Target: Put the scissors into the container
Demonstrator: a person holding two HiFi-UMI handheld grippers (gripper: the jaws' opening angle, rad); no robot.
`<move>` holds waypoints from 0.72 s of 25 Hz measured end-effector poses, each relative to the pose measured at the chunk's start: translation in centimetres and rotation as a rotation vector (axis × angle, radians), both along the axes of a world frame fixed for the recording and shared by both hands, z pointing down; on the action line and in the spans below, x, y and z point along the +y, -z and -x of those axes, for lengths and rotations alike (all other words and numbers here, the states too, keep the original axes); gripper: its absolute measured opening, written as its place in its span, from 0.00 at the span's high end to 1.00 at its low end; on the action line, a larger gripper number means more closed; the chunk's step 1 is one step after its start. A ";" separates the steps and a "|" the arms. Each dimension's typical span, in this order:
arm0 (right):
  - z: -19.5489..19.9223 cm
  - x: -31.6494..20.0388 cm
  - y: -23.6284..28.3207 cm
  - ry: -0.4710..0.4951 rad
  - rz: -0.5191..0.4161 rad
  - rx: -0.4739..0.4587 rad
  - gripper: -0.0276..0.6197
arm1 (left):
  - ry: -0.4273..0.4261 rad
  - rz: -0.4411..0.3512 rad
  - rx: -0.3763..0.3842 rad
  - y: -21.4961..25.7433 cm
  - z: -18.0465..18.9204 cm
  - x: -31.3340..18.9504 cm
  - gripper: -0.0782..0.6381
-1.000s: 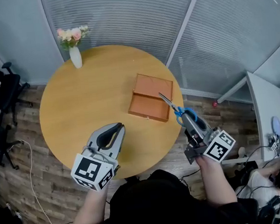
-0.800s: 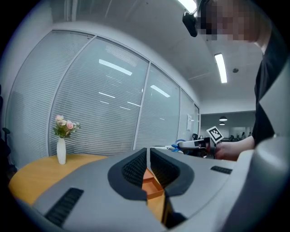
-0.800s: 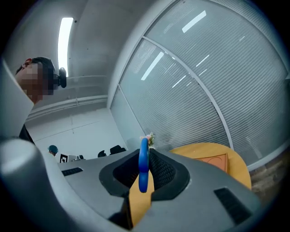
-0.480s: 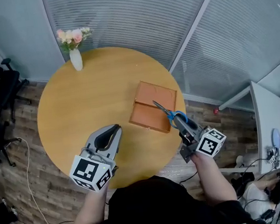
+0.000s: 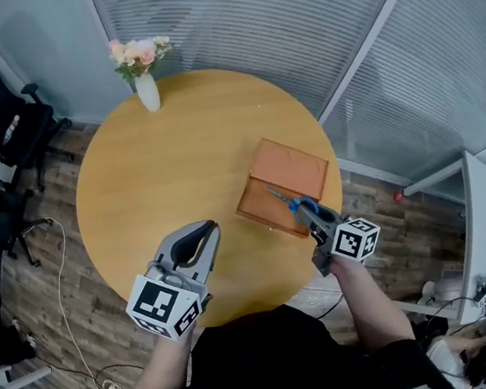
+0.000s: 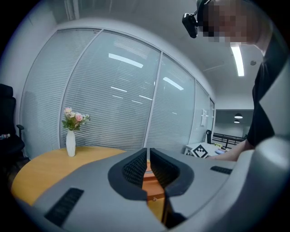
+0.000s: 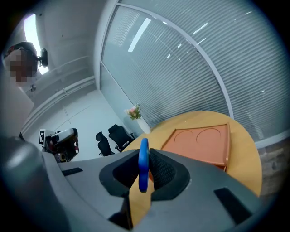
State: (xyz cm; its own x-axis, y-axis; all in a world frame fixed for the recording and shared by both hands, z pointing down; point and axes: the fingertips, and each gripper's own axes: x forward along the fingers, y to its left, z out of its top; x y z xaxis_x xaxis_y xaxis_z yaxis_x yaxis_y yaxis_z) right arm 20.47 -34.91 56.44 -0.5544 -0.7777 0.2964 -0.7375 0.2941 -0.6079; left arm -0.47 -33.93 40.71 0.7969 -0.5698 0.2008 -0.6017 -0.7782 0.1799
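Note:
Blue-handled scissors (image 5: 296,203) are held by a handle loop in my right gripper (image 5: 307,214), which is shut on them. Their blades point up and left over the near edge of the open orange container (image 5: 285,169), which lies on the right side of the round wooden table (image 5: 162,172). The right gripper view shows the blue loop (image 7: 143,164) standing between the pads, and the container (image 7: 199,142) beyond it. My left gripper (image 5: 202,231) hovers over the table's near edge, jaws shut on nothing (image 6: 148,153).
A white vase of pink flowers (image 5: 144,71) stands at the table's far left edge. Black office chairs (image 5: 2,143) are on the floor to the left. A white desk (image 5: 484,231) stands at the right. Blinds and glass walls run behind the table.
My right gripper has carried the scissors up and to the left, from beyond the table's right edge to the container's near edge. The left gripper has hardly moved.

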 end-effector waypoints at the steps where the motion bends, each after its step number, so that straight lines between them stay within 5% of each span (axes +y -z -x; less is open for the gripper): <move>1: 0.0 -0.3 -0.9 0.010 0.017 0.000 0.86 | 0.009 0.007 -0.008 -0.2 0.0 0.1 0.85; 18: 1.6 -3.6 -11.0 0.165 0.224 0.123 0.85 | 0.131 0.097 -0.026 -3.1 2.2 0.2 0.85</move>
State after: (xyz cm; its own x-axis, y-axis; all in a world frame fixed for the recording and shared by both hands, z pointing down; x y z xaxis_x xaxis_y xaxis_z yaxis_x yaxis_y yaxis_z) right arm 18.86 -38.47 67.48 -0.6171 -0.5876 0.5233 -0.7631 0.2847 -0.5802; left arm -2.64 -33.71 43.85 0.7106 -0.6455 0.2799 -0.7026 -0.6722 0.2336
